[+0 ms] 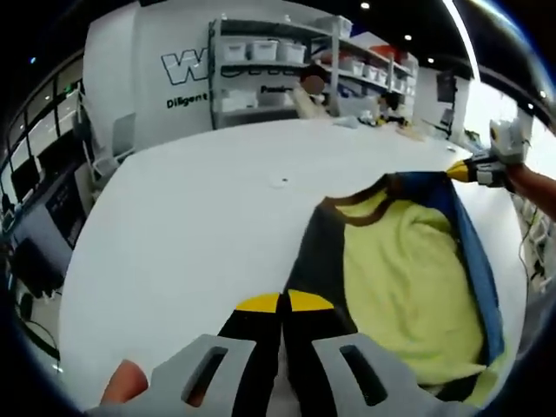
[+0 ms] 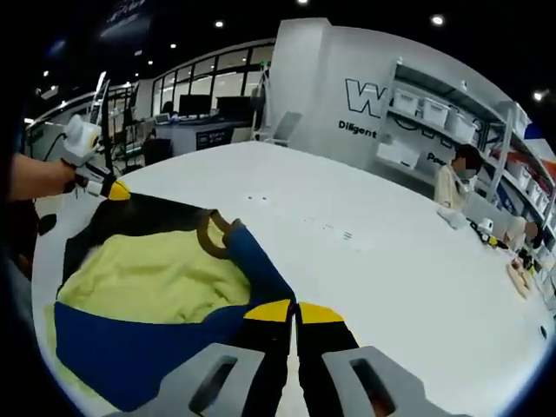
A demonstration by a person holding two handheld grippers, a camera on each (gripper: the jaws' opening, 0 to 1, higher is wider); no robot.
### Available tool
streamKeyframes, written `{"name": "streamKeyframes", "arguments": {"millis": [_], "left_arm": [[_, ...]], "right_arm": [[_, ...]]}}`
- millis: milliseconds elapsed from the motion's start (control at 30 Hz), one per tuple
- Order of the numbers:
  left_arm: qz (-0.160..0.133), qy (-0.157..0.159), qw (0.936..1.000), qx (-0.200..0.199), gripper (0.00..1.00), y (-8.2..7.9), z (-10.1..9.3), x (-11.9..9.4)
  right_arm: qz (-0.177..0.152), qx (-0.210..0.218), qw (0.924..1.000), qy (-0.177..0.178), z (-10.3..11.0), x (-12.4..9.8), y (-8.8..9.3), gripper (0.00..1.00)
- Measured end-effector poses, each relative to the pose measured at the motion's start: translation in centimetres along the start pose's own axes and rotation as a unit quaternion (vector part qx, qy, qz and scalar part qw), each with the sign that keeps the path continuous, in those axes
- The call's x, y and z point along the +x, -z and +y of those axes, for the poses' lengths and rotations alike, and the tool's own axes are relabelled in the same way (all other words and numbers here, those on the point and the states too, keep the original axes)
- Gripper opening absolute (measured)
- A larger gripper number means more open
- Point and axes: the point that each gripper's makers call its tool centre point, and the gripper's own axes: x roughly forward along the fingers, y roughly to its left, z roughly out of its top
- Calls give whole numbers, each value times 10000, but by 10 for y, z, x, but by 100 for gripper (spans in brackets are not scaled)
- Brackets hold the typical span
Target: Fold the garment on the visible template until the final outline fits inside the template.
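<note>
Around you is a broad white table (image 1: 200, 226), smooth and matte, with a grey wall (image 1: 165, 78) bearing large letters behind it and shelves (image 1: 287, 61) of white bins beside that; in the right gripper view a seated person (image 2: 453, 187) sits at the far edge of the table, and dark windows (image 2: 200, 87) run along the back on the left. Nothing lies between you and the garment (image 1: 408, 278), which rests flat on the table: soft cloth, pale yellow in the body with a brown collar, a dark panel on one side and a blue panel on the other. Your left gripper (image 1: 283, 304) has its yellow-tipped black jaws pressed together at the dark edge of the garment; whether cloth is pinched between them I cannot tell. Your right gripper (image 2: 295, 313) likewise has its jaws together, right at the blue sleeve's edge, and again the grip on cloth is unclear. In each view the other gripper's yellow tip meets the garment's far corner. The template cannot be made out.
</note>
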Motion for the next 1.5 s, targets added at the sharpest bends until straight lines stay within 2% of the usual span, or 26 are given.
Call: {"name": "streamKeyframes", "arguments": {"millis": [133, 333, 500, 633, 833, 1100, 1200, 1500], "left_arm": [[71, -14, 9999, 135, 0, -1, 8, 8], [102, -82, 9997, 184, 0, -1, 17, 18], [177, -271, 9985, 451, 0, 0, 27, 31], [238, -398, 9974, 556, 0, 1, 33, 42], [325, -452, 9957, 743, 0, 2, 35, 50], [289, -587, 9943, 845, 0, 2, 41, 63], [299, -621, 9937, 890, 0, 4, 41, 66], [309, -677, 9916, 1058, 0, 8, 43, 72]], "right_arm": [[89, 24, 9999, -128, -7, 10, 8, 0], [171, 29, 9998, -122, -20, 22, 17, 0], [209, 1, 9998, -46, -28, 32, 23, 0], [305, -178, 9993, 101, -34, 39, 29, 0], [395, -211, 9988, 176, -43, 49, 37, 0], [515, -407, 9974, 291, -48, 59, 44, 0], [607, -693, 9952, 336, -49, 63, 47, 0], [773, -1020, 9910, 390, -51, 69, 56, 0]]}}
